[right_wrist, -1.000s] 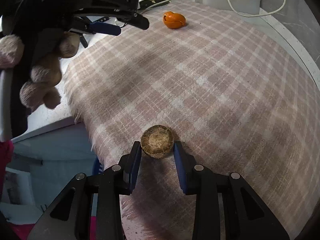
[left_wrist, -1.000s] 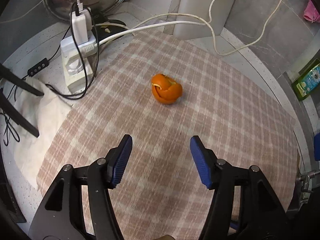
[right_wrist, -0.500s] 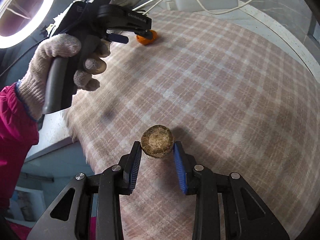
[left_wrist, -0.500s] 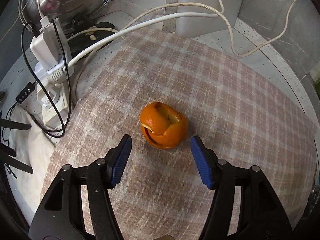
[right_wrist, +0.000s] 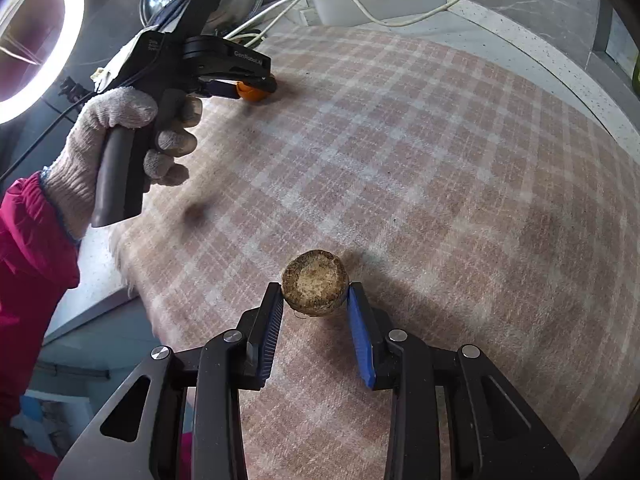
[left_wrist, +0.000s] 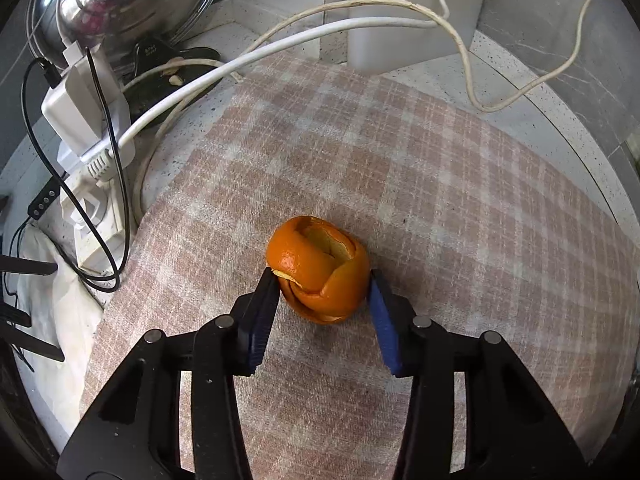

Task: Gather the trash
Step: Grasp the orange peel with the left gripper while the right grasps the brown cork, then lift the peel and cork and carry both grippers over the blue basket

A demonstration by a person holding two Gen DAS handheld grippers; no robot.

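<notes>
Resting on the pink checked cloth, the orange peel is found between the 2 blue pads of the left gripper, which is closed to the peel's width with both pads touching its sides. It is noted as a hollow shell of curled segments: light, soft, and judged likely to crush or spring apart under a hard squeeze. A hold across the widest part, low on the shell where the segments overlap, is judged soundest; the waxy outer skin may slip.

The right gripper is closed on a round brown piece, gripped by its rim with the flat fibrous face towards the camera. What it is cannot be settled from this view; it appears dry, stiff and light. Whether it is lifted clear of the cloth cannot be told.

A power strip and white cables lie beyond the cloth's far edge, apart from both items.
</notes>
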